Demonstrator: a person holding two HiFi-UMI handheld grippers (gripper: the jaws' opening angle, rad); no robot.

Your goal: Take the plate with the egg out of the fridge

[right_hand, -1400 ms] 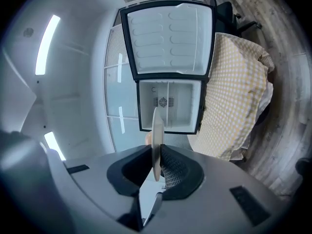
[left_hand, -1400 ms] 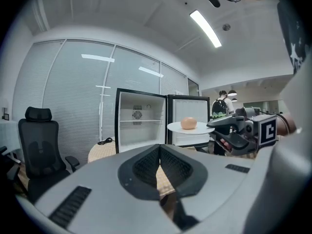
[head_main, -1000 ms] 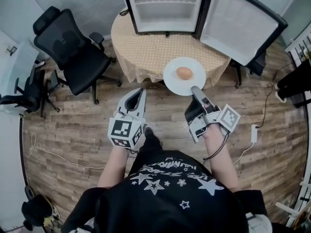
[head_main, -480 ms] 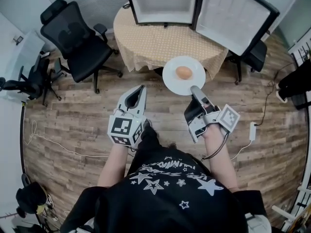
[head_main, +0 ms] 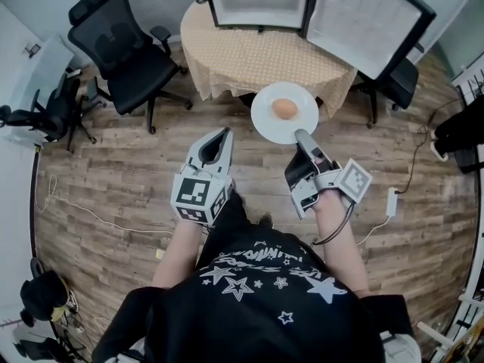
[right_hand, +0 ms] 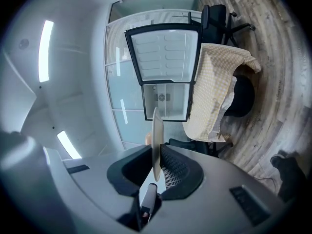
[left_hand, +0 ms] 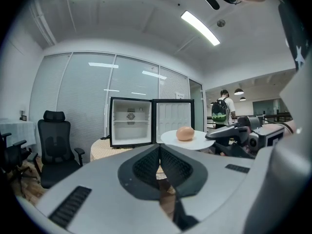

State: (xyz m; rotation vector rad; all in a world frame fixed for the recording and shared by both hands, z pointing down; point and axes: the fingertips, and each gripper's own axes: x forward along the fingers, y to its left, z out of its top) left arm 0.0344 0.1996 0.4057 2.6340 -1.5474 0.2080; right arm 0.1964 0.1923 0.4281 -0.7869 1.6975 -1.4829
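A white plate [head_main: 274, 124] with a brown egg [head_main: 284, 109] on it hangs in the air just in front of the round table. My right gripper [head_main: 304, 139] is shut on the plate's near rim; in the right gripper view the plate [right_hand: 157, 143] shows edge-on between the jaws. The left gripper [head_main: 220, 138] is shut and holds nothing, level with the right one and to its left. From the left gripper view the plate [left_hand: 187, 139] and egg [left_hand: 185, 133] float to the right. The small fridge [head_main: 259, 2] stands on the table with its door [head_main: 368, 20] swung open.
A round table with a checked cloth [head_main: 257, 60] carries the fridge. A black office chair [head_main: 125, 51] stands at the left, another chair [head_main: 397, 89] behind the door. Cables and a power strip [head_main: 392, 201] lie on the wooden floor at the right. A person with a backpack [left_hand: 220, 112] stands far off.
The view has drawn back a little from the table. Both grippers and the plate with the egg have kept their places relative to me.
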